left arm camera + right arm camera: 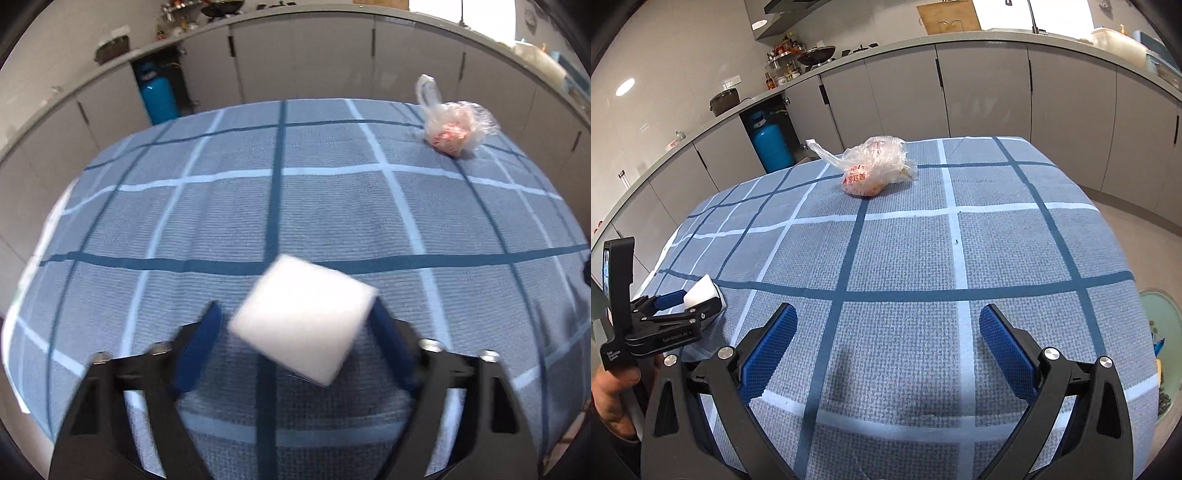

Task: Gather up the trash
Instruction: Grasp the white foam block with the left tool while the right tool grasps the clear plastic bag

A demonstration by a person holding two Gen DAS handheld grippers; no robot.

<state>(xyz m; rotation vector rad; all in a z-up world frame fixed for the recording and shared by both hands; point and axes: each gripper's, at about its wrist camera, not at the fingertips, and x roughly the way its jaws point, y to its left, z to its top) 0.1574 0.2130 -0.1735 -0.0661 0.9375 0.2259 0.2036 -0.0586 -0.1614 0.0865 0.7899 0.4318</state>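
Left wrist: left tongs (295,317) straddled a white foam block (303,319), one pad touching, the other apart. Plastic bag (456,127) of pinkish scraps sat far back on the checked counter (221,214).
Right wrist: right tongs (888,332) wide, empty.

Left gripper (295,321) fingers spread, tilted down — right gripper (886,328) gapes wide.

black gripper frames (884,343) with 2 ribbed blue fingers (768,354), silver screws (1052,353), small white lettering
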